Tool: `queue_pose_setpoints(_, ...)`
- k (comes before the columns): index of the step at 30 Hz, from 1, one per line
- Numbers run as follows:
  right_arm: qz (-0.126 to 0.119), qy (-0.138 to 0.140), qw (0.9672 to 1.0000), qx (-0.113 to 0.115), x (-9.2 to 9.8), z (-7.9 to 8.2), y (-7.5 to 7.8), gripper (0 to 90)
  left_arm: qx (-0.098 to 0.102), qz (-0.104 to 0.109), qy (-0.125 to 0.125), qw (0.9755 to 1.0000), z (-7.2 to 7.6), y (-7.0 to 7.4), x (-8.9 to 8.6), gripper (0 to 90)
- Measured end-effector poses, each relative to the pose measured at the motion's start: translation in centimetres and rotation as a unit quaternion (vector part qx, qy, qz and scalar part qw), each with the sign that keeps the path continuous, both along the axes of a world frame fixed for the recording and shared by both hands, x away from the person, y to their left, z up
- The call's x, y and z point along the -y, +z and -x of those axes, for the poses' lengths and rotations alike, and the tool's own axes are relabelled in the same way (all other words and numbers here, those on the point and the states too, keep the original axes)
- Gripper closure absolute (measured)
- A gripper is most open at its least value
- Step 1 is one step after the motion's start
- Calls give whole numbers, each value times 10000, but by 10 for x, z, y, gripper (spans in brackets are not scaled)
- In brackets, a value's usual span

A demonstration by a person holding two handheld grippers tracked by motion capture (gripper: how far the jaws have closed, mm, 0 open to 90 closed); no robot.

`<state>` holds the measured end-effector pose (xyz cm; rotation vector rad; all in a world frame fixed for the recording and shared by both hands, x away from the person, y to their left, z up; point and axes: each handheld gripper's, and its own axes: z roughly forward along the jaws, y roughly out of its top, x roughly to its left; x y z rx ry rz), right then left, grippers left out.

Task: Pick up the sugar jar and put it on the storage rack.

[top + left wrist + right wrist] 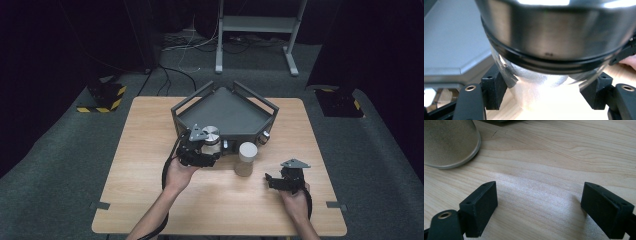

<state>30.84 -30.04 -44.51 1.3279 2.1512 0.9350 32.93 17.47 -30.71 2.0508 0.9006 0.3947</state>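
Note:
My left gripper is shut on a clear jar with a shiny metal lid, held above the table at the front edge of the grey tray. In the left gripper view the jar looms close, and both black pads press on its glass body below the lid. A second jar with a pale lid and tan body stands upright on the table between the hands. My right gripper rests low near the front right, open, with bare wood between its pads. The tan jar's base lies beyond it, at the upper left.
The angular grey tray with raised rails sits at the table's far middle. A small round metal-topped object is at its front right corner. The wooden table stands on dark carpet, with a white frame and cables behind.

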Motion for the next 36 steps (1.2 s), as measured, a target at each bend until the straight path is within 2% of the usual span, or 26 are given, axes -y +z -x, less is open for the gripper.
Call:
queue_pose_setpoints(6, 0, 0, 10000, -1, 0, 0, 0, 134, 52, -7, 43, 10000, -12, 9, 4, 309)
queue_pose_setpoints(7, 0, 0, 10000, -1, 0, 0, 0, 134, 116, 167, 174, 9996, -11, 5, 7, 309)
queue_pose_setpoints(11, 3, 6, 10000, 3, 0, 0, 0, 134, 114, 185, 246, 9995, -19, 8, 9, 309)
queue_pose_setpoints(12, 3, 6, 10000, 4, 0, 0, 0, 134, 74, 24, 162, 9998, -23, 14, 8, 309)
queue_pose_setpoints(13, 0, -1, 10000, -1, 0, 0, 0, 134, 60, -50, 143, 9999, -27, 17, 8, 309)
queue_pose_setpoints(18, 4, 6, 10000, 4, 0, 0, 0, 134, 93, -89, 241, 9996, -33, 19, 11, 309)
queue_pose_setpoints(29, 0, 2, 10000, 2, 0, 0, 0, 134, 84, -230, 532, 9983, -58, 19, 21, 309)
queue_pose_setpoints(30, 0, 0, 10000, 0, 0, 0, 0, 135, 267, 243, 931, 9950, -53, 2, 30, 309)
queue_pose_setpoints(31, 0, 1, 10000, 0, 0, 0, 0, 135, 160, -64, 762, 9969, -60, 11, 27, 309)
queue_pose_setpoints(36, 1, 1, 10000, 2, 0, 0, 0, 135, 137, -161, 878, 9959, -69, 8, 32, 309)
